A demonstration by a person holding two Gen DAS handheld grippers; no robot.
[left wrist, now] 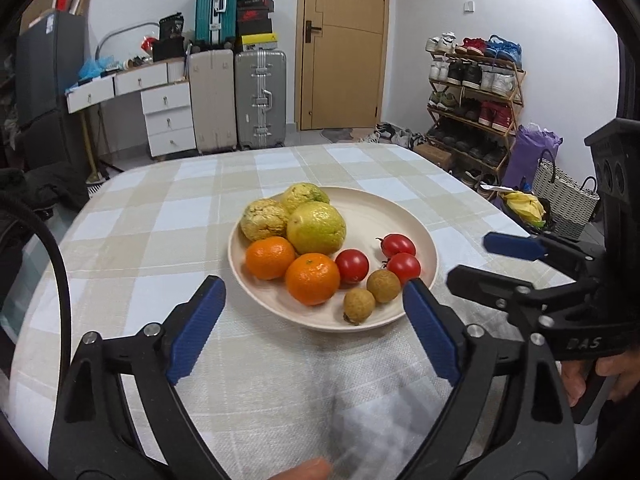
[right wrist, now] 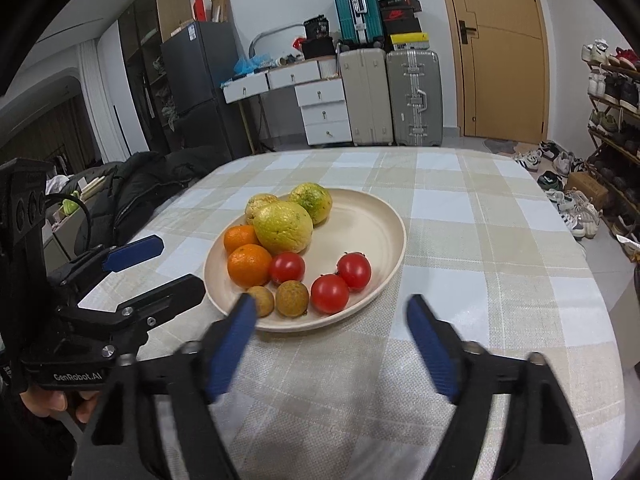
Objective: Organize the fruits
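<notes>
The left claw (left wrist: 314, 316) stood wide apart, its blue-padded fingers (left wrist: 198, 326) straddling the near edge of the round cream plastic plate (left wrist: 404, 216) with nothing between them. The right claw (right wrist: 332, 334) was spread just as wide and equally empty, hovering low over the near rim of the same plate; its left finger looked blurred, so its exact position against the rim was hard to judge. Both claws pointed downward toward the fruit from the near side of the desk (left wrist: 160, 216), which was covered in a beige-and-white checked cloth, probably so either one could drop onto a piece without reaching across the other.

On the plate the fruit lay grouped by kind, which suggested the sorting was largely done. Three bumpy yellow-green citrus fruits (left wrist: 316, 228) sat together at the far left. Two smooth orange mandarins (left wrist: 312, 278) rested just in front of them, touching. Three small red tomatoes (left wrist: 352, 266) occupied the middle and right. Two small brown longans (left wrist: 383, 286) lay side by side nearest the rim, closest to the left claw.

A person's hand (right wrist: 52, 402) gripped the handle of the left device at the frame edge.
</notes>
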